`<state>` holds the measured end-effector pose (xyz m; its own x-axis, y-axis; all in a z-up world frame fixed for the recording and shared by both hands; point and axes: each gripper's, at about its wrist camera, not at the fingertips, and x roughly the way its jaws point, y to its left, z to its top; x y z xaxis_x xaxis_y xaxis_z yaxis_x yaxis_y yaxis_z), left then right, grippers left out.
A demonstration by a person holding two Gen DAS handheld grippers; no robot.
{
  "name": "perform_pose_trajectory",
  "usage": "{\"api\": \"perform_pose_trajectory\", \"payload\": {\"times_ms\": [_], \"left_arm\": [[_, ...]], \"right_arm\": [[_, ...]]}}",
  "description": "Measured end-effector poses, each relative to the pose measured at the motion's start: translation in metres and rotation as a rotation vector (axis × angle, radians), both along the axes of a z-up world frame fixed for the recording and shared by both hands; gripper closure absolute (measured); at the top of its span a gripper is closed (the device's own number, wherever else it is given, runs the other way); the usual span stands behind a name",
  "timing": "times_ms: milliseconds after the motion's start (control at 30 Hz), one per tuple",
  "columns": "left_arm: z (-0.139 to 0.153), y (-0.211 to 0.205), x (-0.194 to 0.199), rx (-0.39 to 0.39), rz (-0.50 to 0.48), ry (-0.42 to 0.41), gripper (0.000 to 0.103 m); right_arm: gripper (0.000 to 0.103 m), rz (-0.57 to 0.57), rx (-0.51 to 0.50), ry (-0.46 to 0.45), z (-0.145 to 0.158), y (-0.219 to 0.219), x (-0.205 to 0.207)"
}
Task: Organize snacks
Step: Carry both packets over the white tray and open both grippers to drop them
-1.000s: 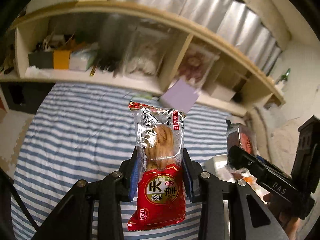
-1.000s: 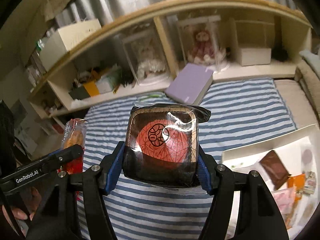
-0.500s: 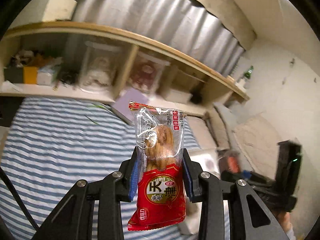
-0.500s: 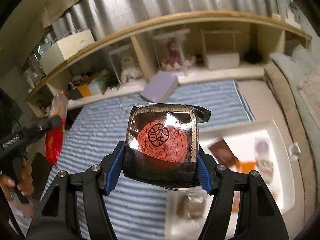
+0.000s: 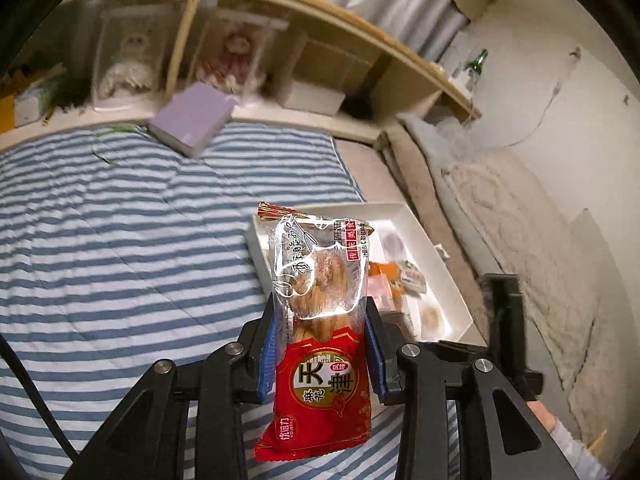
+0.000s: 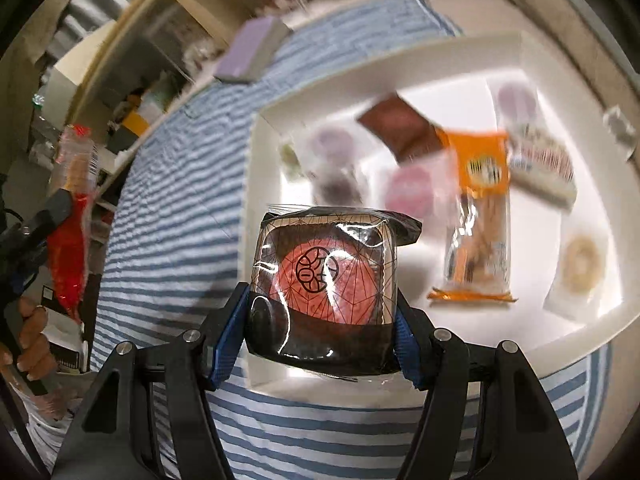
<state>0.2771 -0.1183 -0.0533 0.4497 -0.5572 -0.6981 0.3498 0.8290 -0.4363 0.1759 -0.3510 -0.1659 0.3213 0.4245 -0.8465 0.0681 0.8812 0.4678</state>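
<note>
My left gripper [image 5: 322, 344] is shut on a red and clear packet of twisted fried dough [image 5: 320, 320], held upright above the striped bed. That packet also shows at the left of the right wrist view [image 6: 72, 216]. My right gripper [image 6: 322, 320] is shut on a square black packet with a red disc [image 6: 324, 284], held over the near left corner of a white tray [image 6: 256, 184]. The tray holds several wrapped snacks, among them an orange packet [image 6: 480, 168] and a brown one [image 6: 400, 128]. In the left wrist view the tray [image 5: 432, 248] lies just beyond my packet.
A blue-and-white striped bedspread [image 5: 120, 248] covers the bed. A purple box [image 5: 192, 118] lies at its far edge by a wooden shelf [image 5: 280, 4] with dolls and boxes. A beige blanket [image 5: 520, 216] and a white wall are to the right.
Both grippers have swung right and down toward the white tray, each with its packet. The tray now fills much of the right wrist view, which is blurred by motion.
</note>
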Motion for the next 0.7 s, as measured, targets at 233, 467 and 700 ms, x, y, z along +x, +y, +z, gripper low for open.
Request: {"api": "perform_pose_trajectory", "payload": {"times_ms": [233,467,700], "left_arm": [[-0.019,-0.044,0.025,-0.02,-0.045,0.048,0.066],[-0.061,-0.113,0.054,-0.036,-0.122,0.147,0.066],[-0.099,-0.176,0.083,-0.004,-0.203,0.25,0.066]], "right_arm": [[0.039,-0.019,-0.061,0.076,-0.036,-0.032,0.003],[0.039,-0.075,-0.159,0.04,-0.038,-0.08,0.015],[0.039,-0.136,-0.187,0.001,-0.033,-0.125,0.029]]}}
